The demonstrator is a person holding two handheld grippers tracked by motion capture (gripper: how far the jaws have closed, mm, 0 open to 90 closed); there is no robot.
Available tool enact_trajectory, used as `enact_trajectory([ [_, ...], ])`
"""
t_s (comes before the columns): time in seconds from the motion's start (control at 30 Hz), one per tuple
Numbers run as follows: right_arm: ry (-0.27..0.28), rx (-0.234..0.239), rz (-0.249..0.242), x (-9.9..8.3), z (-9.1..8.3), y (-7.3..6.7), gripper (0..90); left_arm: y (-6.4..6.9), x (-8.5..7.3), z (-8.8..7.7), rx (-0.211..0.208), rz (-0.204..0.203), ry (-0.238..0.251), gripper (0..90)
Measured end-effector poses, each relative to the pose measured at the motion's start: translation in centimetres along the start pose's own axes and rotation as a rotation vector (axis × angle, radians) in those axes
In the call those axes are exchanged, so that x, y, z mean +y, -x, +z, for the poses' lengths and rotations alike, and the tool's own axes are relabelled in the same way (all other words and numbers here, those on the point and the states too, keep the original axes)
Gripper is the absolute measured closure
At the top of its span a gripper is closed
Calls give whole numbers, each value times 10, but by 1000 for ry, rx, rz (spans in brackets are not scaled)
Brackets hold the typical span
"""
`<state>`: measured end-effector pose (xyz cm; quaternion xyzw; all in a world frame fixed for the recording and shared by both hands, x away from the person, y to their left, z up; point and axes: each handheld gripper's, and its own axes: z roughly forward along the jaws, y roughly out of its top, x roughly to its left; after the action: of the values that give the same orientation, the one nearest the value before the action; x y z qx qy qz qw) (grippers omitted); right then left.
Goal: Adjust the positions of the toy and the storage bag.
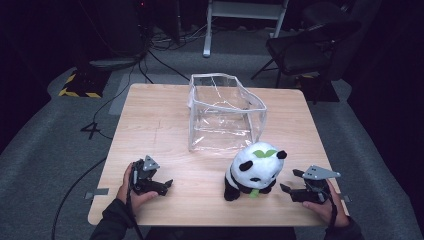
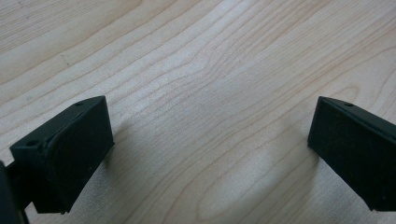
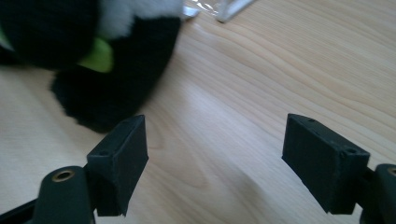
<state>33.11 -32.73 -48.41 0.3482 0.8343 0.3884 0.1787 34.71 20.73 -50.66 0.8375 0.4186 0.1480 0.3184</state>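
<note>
On the near right part of the wooden surface [image 1: 165,125], as the high view shows it, a plush panda [image 1: 252,172] sits upright, just in front of a clear plastic bag [image 1: 225,112] that stands open at the middle of the surface. The right gripper [image 1: 287,182] lies just right of the panda, its fingers spread and empty and aimed left at the toy's side, with a small gap between them and the plush. The left gripper [image 1: 167,184] rests well to the left of the panda, so the right hand is plainly the nearer one. Its fingers point right, toward the toy, across bare wood. Along the left gripper view, the left gripper [image 2: 208,154] has its fingers wide apart with nothing but wood grain between them. Along the right gripper view, the right gripper [image 3: 215,163] also stands open and holds nothing. The panda [image 3: 98,60] lies ahead and to the left of the fingers [image 3: 123,156], blurred, with its black foot nearest the left one but not between the two. A corner of the bag [image 3: 219,7] shows beyond. To take the toy, the right gripper would likely need to swing left and forward until the plush sits between its fingers.
</note>
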Motion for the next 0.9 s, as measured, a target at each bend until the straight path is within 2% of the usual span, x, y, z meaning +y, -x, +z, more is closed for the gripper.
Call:
enact_trajectory([
  [0.2, 8, 25, -20, 4, -2, -10, 221, 0, 0, 0, 0, 0, 0, 2],
  [0.33, 17, 65, -33, 9, -3, -19, 212, 0, 0, 0, 0, 0, 0, 2],
  [0.5, 11, 84, -36, 12, 0, -25, 211, 0, 0, 0, 0, 1, 0, 2],
  [0.77, 10, 117, -75, 17, 4, -37, 211, 0, 0, 0, 0, 1, 0, 2],
  [0.9, 6, 127, -78, 18, 8, -41, 211, 0, 0, 0, 0, 2, 0, 2],
])
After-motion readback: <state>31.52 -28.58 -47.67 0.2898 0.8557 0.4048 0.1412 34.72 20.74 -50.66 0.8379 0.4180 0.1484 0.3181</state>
